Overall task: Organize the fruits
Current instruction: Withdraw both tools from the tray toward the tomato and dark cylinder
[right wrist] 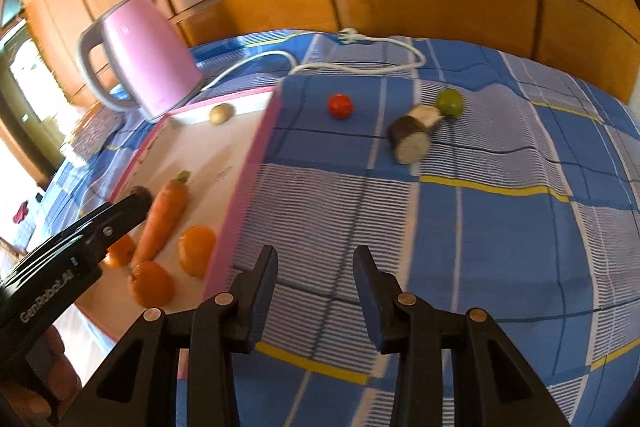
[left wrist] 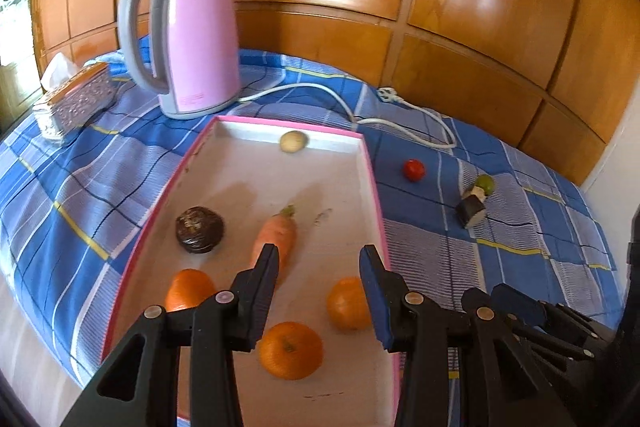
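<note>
A white tray with a pink rim (left wrist: 374,187) holds three oranges (left wrist: 291,349), a carrot (left wrist: 276,235), a dark brown round fruit (left wrist: 199,229) and a pale potato-like piece (left wrist: 293,141). My left gripper (left wrist: 318,261) hovers over the tray's near end, open and empty. To the right of the tray, on the blue plaid cloth, lie a red tomato (right wrist: 341,105), a green lime (right wrist: 449,101) and a cut eggplant piece (right wrist: 412,139). My right gripper (right wrist: 316,261) is above bare cloth beside the tray rim (right wrist: 256,147), open, nothing between its fingers.
A pink kettle (left wrist: 192,39) stands behind the tray. Its white cord (left wrist: 400,123) trails across the cloth at the back. A tissue box (left wrist: 76,99) sits far left. A wooden panel wall (left wrist: 440,7) closes the back. A hand (right wrist: 52,367) holds the left gripper.
</note>
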Demonstrator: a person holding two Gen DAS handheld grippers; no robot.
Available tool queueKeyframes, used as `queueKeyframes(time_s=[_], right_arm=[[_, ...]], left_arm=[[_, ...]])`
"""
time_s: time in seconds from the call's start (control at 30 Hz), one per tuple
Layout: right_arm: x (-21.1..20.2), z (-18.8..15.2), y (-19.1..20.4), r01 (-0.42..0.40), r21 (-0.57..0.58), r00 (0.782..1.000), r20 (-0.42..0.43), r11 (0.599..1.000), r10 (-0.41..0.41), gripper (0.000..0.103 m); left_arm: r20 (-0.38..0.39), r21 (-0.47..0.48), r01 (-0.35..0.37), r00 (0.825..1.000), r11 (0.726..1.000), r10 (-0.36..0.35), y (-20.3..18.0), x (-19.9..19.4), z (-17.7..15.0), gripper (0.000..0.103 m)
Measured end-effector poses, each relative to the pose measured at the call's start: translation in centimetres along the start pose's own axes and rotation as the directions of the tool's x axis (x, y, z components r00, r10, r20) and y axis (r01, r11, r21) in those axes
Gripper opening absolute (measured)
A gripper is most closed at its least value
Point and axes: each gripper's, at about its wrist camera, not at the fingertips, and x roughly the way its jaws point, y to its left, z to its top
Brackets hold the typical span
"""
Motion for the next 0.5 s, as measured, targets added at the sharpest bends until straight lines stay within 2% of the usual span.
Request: queueKeyframes(time_s=[0.5], right_arm=[[1.0, 1.7, -4.8, 0.074, 0.098, 0.997, 0.006, 0.992, -0.075, 0.039]], left_arm=[[-0.021, 0.057, 0.067, 0.998, 0.996, -0.066, -3.6, 2.2, 1.4, 0.042]])
